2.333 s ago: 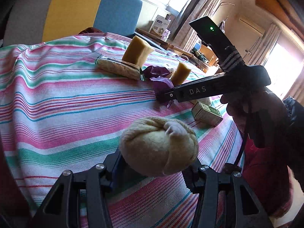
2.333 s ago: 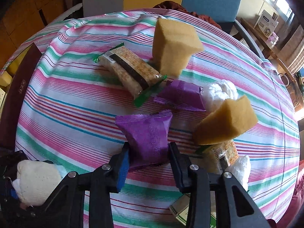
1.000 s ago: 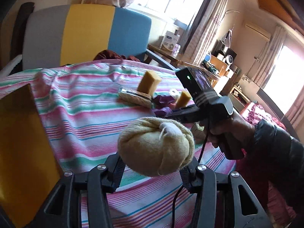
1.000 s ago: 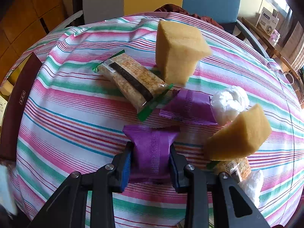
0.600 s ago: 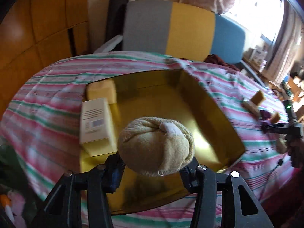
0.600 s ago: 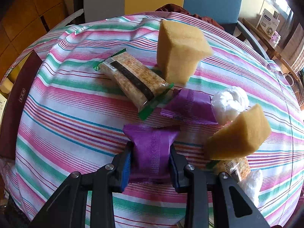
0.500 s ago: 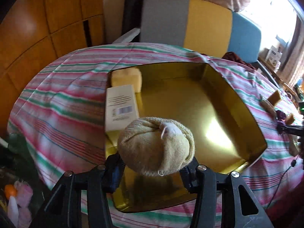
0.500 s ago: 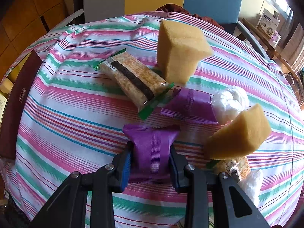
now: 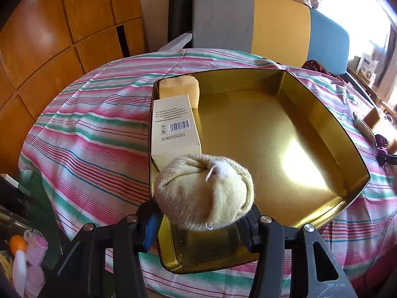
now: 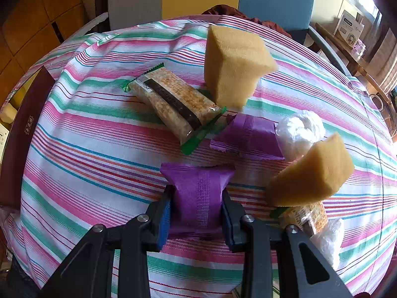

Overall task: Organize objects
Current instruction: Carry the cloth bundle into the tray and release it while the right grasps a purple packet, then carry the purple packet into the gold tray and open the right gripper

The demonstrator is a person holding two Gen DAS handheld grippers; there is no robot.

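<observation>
Only the left view shows the gold metal tin (image 9: 352, 154); above it the left gripper (image 9: 201, 219), jaws opening, carries a cream balled sock (image 9: 203, 193). The right gripper (image 10: 196, 213) pinches a purple foil packet (image 10: 197, 196), its lower end hidden, on the striped tablecloth (image 10: 99, 136).

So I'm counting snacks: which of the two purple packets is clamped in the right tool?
The nearer purple packet, pinched between the right tool pads; the other purple packet lies free beside the white bag.
</observation>
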